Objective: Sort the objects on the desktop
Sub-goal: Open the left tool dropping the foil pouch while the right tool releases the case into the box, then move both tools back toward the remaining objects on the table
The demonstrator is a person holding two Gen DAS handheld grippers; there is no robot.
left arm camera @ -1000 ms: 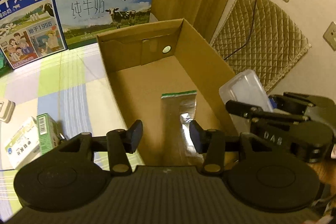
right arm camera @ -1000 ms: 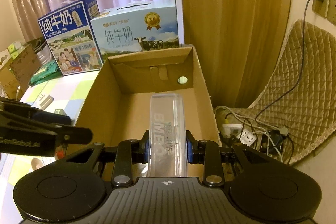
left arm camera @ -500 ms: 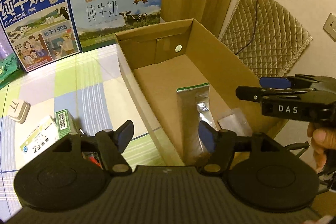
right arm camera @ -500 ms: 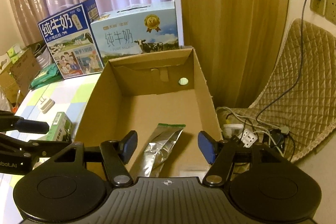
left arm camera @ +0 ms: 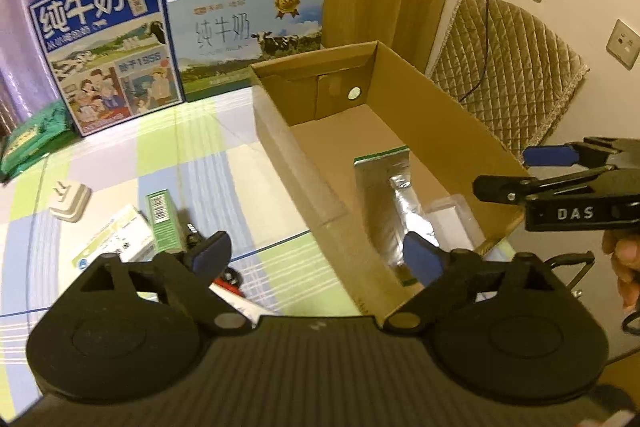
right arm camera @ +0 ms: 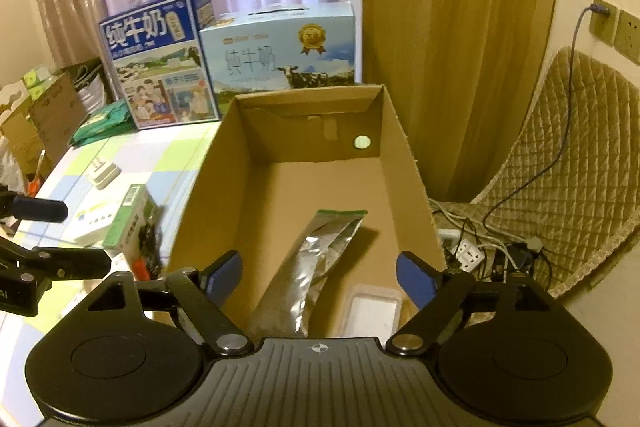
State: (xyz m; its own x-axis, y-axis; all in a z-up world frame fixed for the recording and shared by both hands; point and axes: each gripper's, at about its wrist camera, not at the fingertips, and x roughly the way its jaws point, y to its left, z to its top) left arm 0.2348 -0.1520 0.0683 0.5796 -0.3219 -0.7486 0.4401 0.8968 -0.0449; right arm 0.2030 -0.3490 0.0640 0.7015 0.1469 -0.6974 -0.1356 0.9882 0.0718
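An open cardboard box (left arm camera: 448,107) (right arm camera: 404,163) stands on the table's right side. Inside it lie a silver foil pouch with a green top (left arm camera: 386,195) (right arm camera: 320,255) and a clear plastic case (left arm camera: 452,219) (right arm camera: 374,311) at the near end. My right gripper (right arm camera: 318,279) hangs open above the box's near end, empty; it also shows at the right of the left wrist view (left arm camera: 512,173). My left gripper (left arm camera: 316,259) is open and empty over the box's left wall. On the table lie a green box (left arm camera: 162,221) (right arm camera: 126,223), a white packet (left arm camera: 116,243) and a small white block (left arm camera: 70,203).
Two milk cartons (left arm camera: 108,47) (left arm camera: 248,27) stand at the table's back, with a green bag (left arm camera: 32,143) to their left. A quilted cushion (right arm camera: 568,163) leans on the wall at right, above a power strip and cables (right arm camera: 480,251). A hand (left arm camera: 624,259) holds the right gripper.
My right gripper opened and the clear plastic case it held now lies in the box. Both grippers have pulled back, the left one shifting leftward and opening wider.
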